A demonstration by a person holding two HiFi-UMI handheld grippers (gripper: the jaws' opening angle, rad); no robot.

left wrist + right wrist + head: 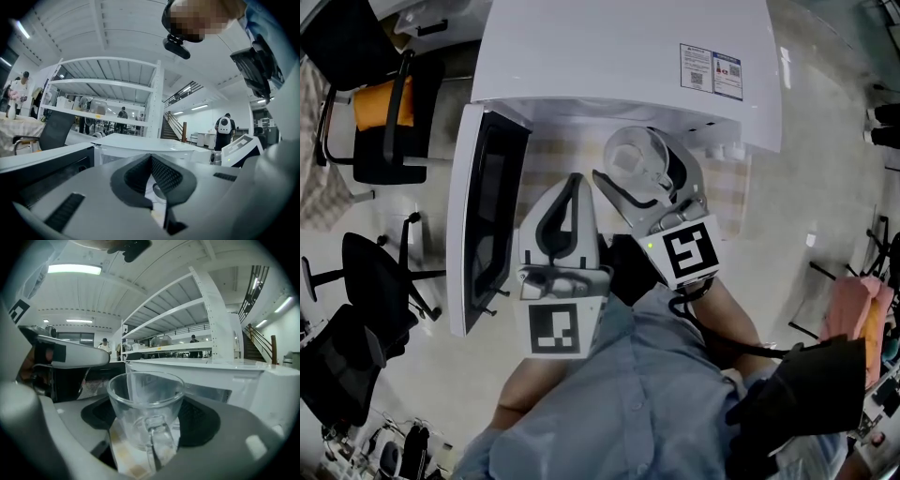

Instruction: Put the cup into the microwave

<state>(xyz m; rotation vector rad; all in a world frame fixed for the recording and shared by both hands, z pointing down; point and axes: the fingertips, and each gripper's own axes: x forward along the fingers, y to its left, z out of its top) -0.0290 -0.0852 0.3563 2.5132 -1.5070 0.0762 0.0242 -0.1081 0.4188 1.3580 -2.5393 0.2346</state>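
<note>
Right gripper view puts the glass cup point(145, 399) closest to me, upright and clamped between the dark pads of my right gripper point(150, 417), its handle turned back toward the camera and a checked cloth point(123, 453) showing beneath it. From the head view, my left gripper point(572, 184) rides just beside it on the left, jaws closed together on nothing, tips a little short of the cup's rim. To the left of that gripper the microwave's door point(483, 225) stands swung wide open, its edge toward me, so the two grippers share the gap between the door and the right side of the oven front. The cup sits just in front of the microwave point(619, 66), not yet inside; the white top overhangs and hides the cavity from above. Past the door, chairs point(380, 122) crowd the floor on the left, and white shelving point(187, 305) rises beyond the oven.
</note>
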